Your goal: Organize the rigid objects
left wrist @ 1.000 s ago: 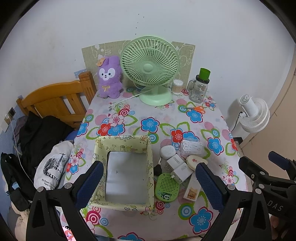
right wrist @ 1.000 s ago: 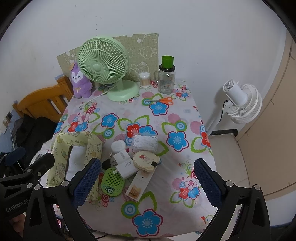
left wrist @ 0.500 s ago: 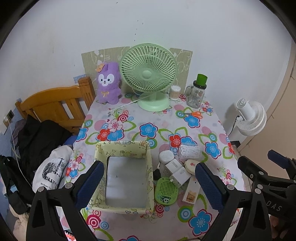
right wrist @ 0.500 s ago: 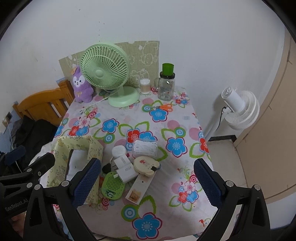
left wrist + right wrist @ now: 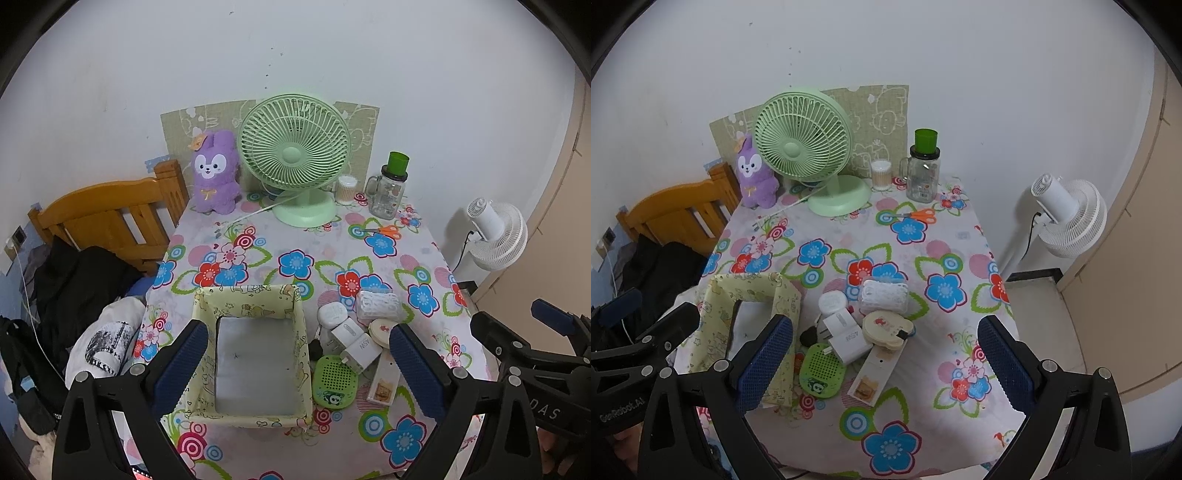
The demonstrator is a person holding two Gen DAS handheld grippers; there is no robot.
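A pale yellow fabric bin point(image 5: 255, 299) point(image 5: 753, 286) stands open near the table's front left. Right of it lies a cluster of small items: a green round speaker point(image 5: 334, 380) point(image 5: 822, 371), a white plug adapter point(image 5: 356, 345) point(image 5: 846, 336), a white round case point(image 5: 332, 314) point(image 5: 833, 302), a white lattice box point(image 5: 378, 304) point(image 5: 884, 295), a cream round case point(image 5: 382, 326) point(image 5: 886, 326) and a flat white strip point(image 5: 384, 384) point(image 5: 873, 374). My left gripper point(image 5: 295, 365) is open and empty above the front of the bin. My right gripper point(image 5: 886, 362) is open and empty above the cluster.
At the table's back stand a green desk fan point(image 5: 295, 158), a purple plush point(image 5: 216, 173), a cotton-swab jar point(image 5: 346, 189) and a glass jar with green lid point(image 5: 389, 188). Orange scissors point(image 5: 384, 230) lie nearby. A wooden bed frame point(image 5: 107, 218) is left, a white floor fan point(image 5: 1067, 214) right.
Both grippers have pulled back and up from the table, so it looks smaller and further off. Nothing on the table has moved.
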